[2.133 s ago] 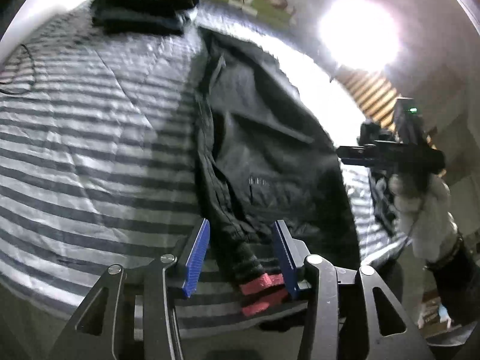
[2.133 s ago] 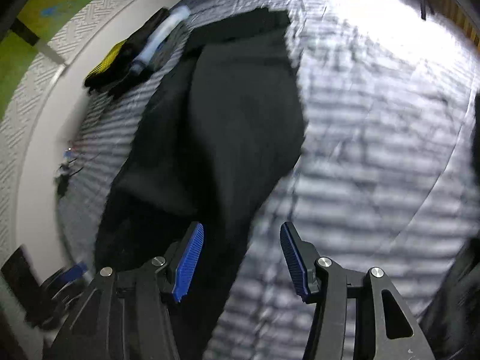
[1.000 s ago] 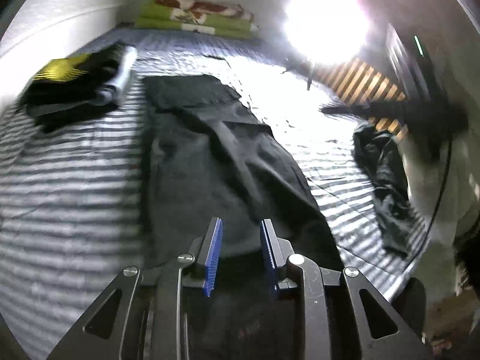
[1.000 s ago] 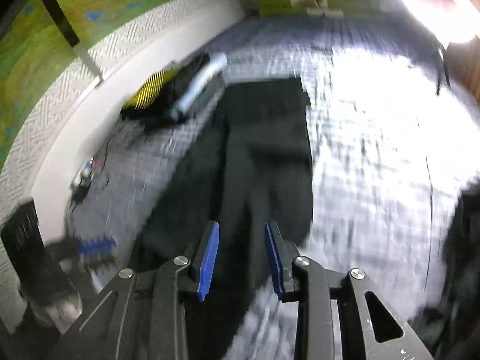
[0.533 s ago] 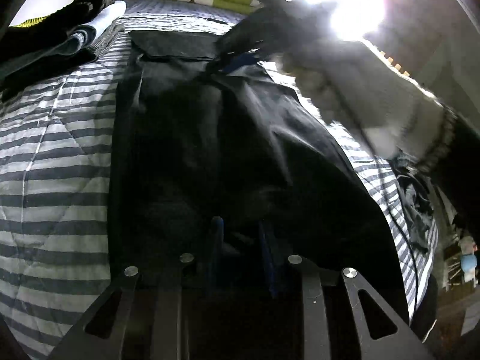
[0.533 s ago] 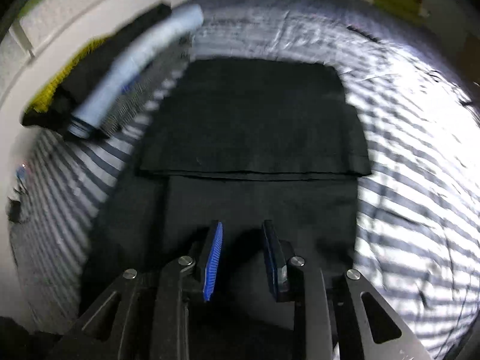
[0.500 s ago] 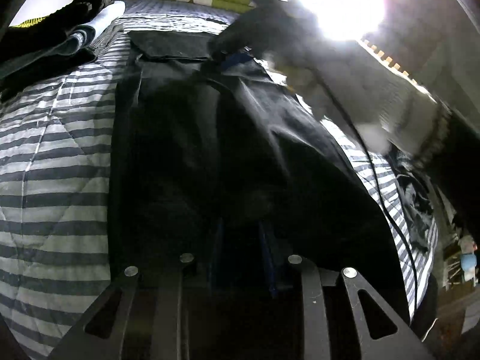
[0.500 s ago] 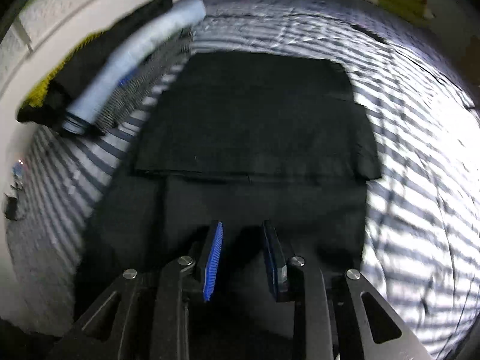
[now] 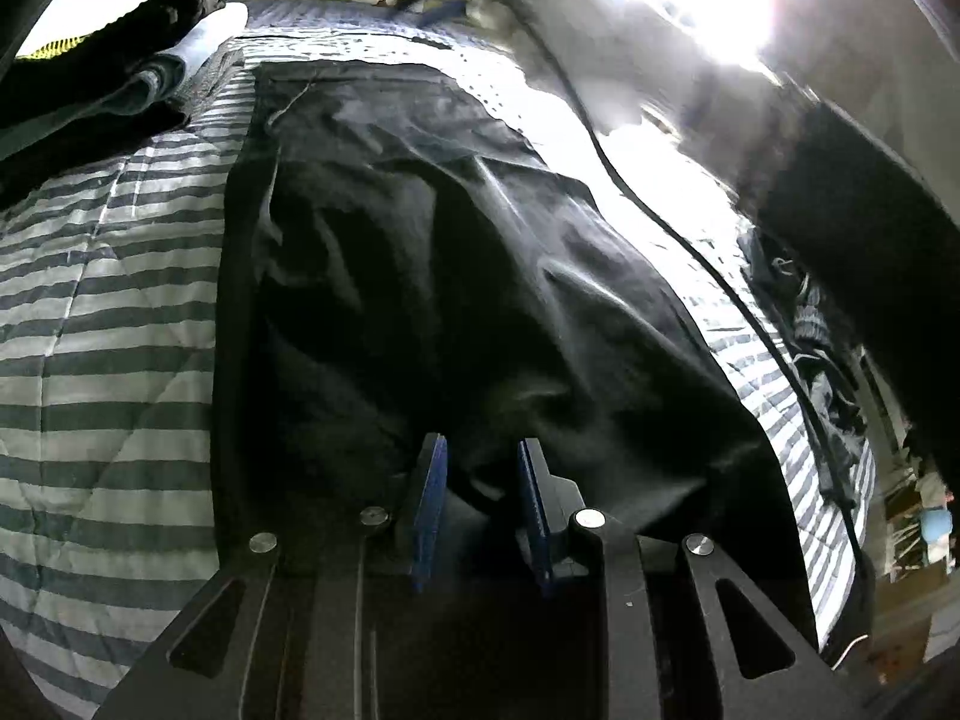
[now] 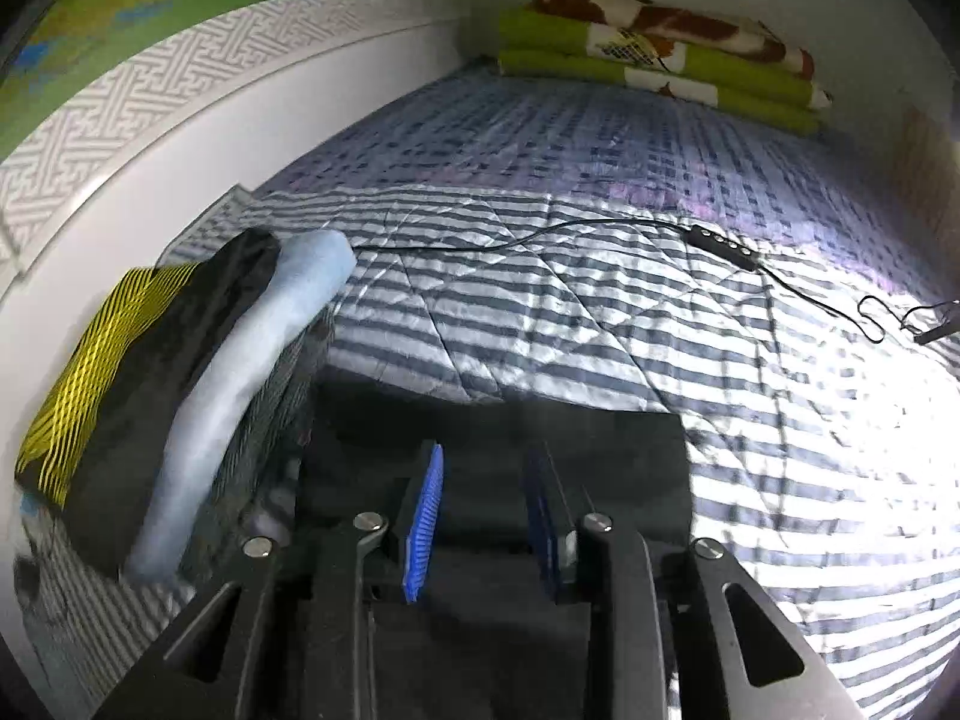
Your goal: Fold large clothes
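The black garment [image 9: 456, 276] lay lengthwise on the bed [image 9: 102, 312] after the right hand-held gripper [image 10: 483, 516] swept to its far end, jaws narrow and opening, while the left hand-held gripper [image 9: 480, 504] pinched the near hem.

Ahead of the right gripper [image 10: 483, 516], past the far edge of the black garment [image 9: 420, 276], the striped bedspread [image 10: 540, 324] lies bare and open to pass over, crossed only by a thin cable with an inline remote [image 10: 717, 243] running off to the right, with folded green blankets [image 10: 654, 69] against the far wall. To its left a pile of folded clothes [image 10: 198, 384] stands close beside the garment and blocks that side up to the white wall [image 10: 198, 162]. Left of the left gripper [image 9: 480, 504] bare striped bedspread gives free room, while to its right a sleeved arm [image 9: 690, 84] and its trailing cable reach across above the bed.
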Action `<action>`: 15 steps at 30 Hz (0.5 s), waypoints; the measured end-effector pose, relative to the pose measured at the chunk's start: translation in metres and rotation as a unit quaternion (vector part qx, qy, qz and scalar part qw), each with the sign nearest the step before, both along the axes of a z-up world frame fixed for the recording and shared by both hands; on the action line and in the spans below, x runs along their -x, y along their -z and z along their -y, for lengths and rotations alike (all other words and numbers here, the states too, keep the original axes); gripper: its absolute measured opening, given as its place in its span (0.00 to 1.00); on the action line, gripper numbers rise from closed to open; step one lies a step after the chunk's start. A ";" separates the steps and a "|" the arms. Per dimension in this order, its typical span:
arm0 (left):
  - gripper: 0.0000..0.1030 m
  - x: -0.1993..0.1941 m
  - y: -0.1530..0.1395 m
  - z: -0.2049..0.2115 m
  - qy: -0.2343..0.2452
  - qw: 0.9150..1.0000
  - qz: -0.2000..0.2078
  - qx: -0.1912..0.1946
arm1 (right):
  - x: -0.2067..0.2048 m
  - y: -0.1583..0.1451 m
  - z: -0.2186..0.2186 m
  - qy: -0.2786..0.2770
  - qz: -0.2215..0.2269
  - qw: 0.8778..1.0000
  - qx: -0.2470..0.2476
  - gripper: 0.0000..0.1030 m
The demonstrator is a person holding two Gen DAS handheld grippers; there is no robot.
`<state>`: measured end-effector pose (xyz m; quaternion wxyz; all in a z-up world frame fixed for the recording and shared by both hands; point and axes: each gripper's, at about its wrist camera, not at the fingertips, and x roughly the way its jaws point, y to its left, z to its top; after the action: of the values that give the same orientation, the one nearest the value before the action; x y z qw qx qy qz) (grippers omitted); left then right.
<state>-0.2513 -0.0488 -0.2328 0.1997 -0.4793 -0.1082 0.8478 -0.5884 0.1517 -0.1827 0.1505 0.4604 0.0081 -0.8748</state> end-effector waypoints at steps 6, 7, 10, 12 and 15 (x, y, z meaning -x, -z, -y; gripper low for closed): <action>0.25 -0.005 -0.001 0.000 0.000 1.000 -0.004 0.009 | -0.045 0.016 -0.079 0.039 0.055 0.997 0.031 0.33; 0.25 -0.005 0.000 0.001 -0.001 1.000 -0.003 0.010 | -0.060 0.022 -0.090 0.045 0.065 0.997 0.022 0.33; 0.25 -0.009 -0.009 0.007 -0.008 1.000 -0.003 0.013 | -0.103 0.027 -0.118 0.054 0.085 0.994 0.030 0.33; 0.27 -0.019 -0.022 0.021 -0.022 1.000 -0.019 0.008 | -0.134 0.024 -0.131 0.057 0.091 0.993 0.047 0.33; 0.46 -0.039 -0.039 0.049 -0.057 0.998 -0.030 -0.004 | -0.203 0.014 -0.146 0.052 0.109 0.991 0.060 0.34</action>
<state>-0.2125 -0.0979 -0.1936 0.1561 -0.4455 -0.1327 0.8715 -0.3854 0.2980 -0.1964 0.1326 0.5426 -0.0850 -0.8251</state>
